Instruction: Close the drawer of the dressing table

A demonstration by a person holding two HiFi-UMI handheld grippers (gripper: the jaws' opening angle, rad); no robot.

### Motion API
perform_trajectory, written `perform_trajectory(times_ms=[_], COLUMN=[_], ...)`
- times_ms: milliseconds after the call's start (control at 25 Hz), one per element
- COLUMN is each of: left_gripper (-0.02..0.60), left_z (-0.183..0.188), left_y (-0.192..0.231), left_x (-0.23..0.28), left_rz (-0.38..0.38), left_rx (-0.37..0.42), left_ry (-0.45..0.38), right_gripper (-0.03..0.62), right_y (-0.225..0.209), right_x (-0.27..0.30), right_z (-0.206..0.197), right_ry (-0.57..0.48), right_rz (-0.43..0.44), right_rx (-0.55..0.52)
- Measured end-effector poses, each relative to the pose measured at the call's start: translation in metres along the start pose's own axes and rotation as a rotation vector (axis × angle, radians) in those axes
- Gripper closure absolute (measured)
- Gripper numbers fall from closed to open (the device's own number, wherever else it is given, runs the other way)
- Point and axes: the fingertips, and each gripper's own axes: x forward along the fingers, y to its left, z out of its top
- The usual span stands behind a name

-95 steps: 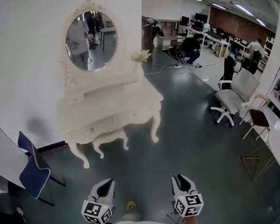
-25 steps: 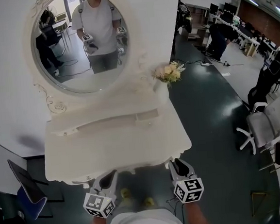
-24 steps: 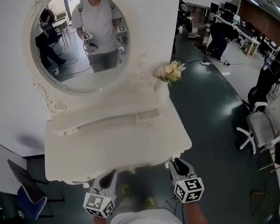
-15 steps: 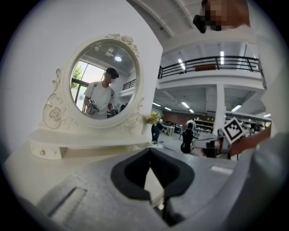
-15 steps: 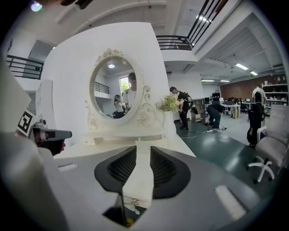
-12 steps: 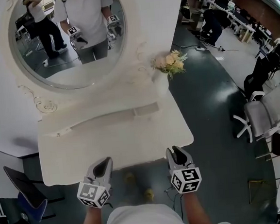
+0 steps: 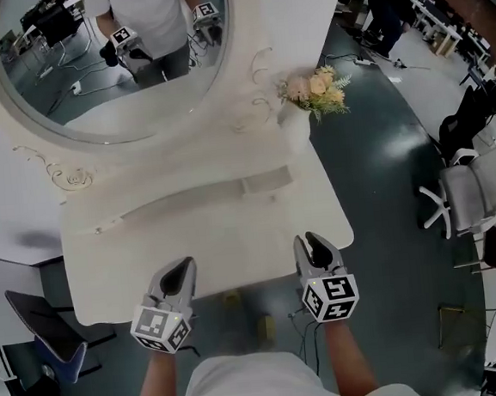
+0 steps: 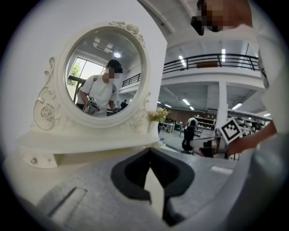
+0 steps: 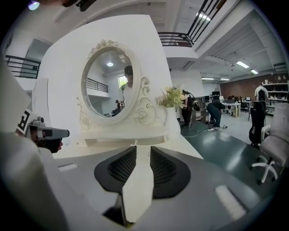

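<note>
1. Blue chair (image 7: 34,334): on the floor at far left, beside the near-left corner of the dressing table (image 7: 99,275).
2. Oval mirror (image 7: 58,97): upright at the back of the dressing table in a white carved frame. In it we see a person reflected, a tool in each hand.
3. Left tool (image 7: 182,271): hovers over the near edge of the tabletop (image 7: 226,242), pointing toward the mirror. Its own view shows the jaw tips meeting, with only a thin wedge of tabletop visible behind them. It holds nothing.
4. Drawer (image 7: 268,181): set in the right end of the low raised shelf under the mirror, well ahead of both tools. We read its face as standing slightly forward of the shelf front.
5. Right tool (image 7: 314,246): over the near-right edge of the tabletop. Its jaws are a narrow gap apart and parallel, with nothing between them.
6. Flowers (image 7: 314,89): a pale bouquet at the back right corner, beside the mirror frame.
7. Grey office chair (image 7: 476,194): on the dark floor, well apart to the right.
</note>
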Motion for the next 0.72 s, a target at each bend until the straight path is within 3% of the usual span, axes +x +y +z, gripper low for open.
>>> perform_trajectory(times_ms=[720], left_gripper=[0.583], left_z=[-0.041], left_y=[0.037], left_x=[0.077], left_rz=[-0.010], left_rx=[-0.046], left_ry=[0.091], right_gripper=[0.508], right_y=[-0.025], right_x=[0.095], right_z=[-0.032], right_ry=[0.109], right_rz=[0.032], right_rx=[-0.022])
